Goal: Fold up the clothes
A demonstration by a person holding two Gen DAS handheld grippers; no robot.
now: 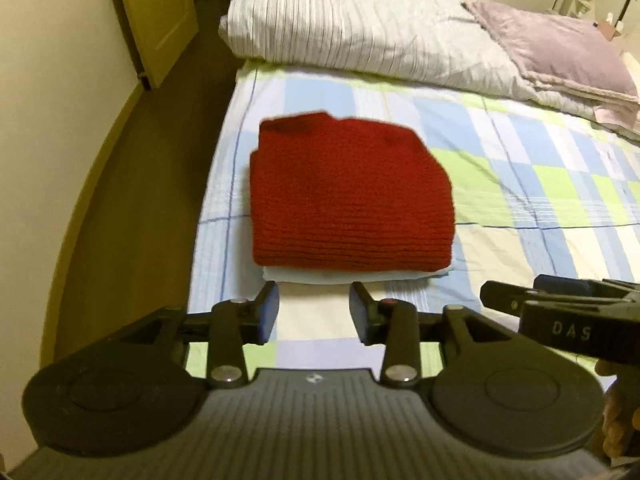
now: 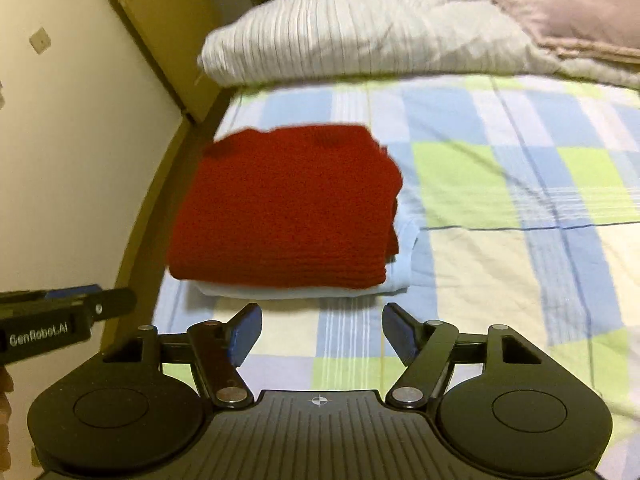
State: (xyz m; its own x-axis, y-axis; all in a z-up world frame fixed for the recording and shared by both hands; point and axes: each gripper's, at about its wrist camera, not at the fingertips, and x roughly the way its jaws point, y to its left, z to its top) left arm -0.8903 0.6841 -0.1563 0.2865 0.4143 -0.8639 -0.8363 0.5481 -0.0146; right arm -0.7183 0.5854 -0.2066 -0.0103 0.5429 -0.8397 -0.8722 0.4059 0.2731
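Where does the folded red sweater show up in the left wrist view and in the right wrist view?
Left wrist view: the folded red sweater lies centre frame, just beyond the open left tool.
Right wrist view: the sweater lies left of centre, ahead of the open right tool.
Shared landmark: the light blue folded garment beneath it, on the checked bedsheet.

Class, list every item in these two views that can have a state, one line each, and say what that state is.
red sweater: folded, lying on top of the light blue garment
light blue garment: folded, under the sweater, on the bed
striped duvet: folded up at the far end of the bed
left gripper: open, holding nothing
right gripper: open, holding nothing
door: cannot tell
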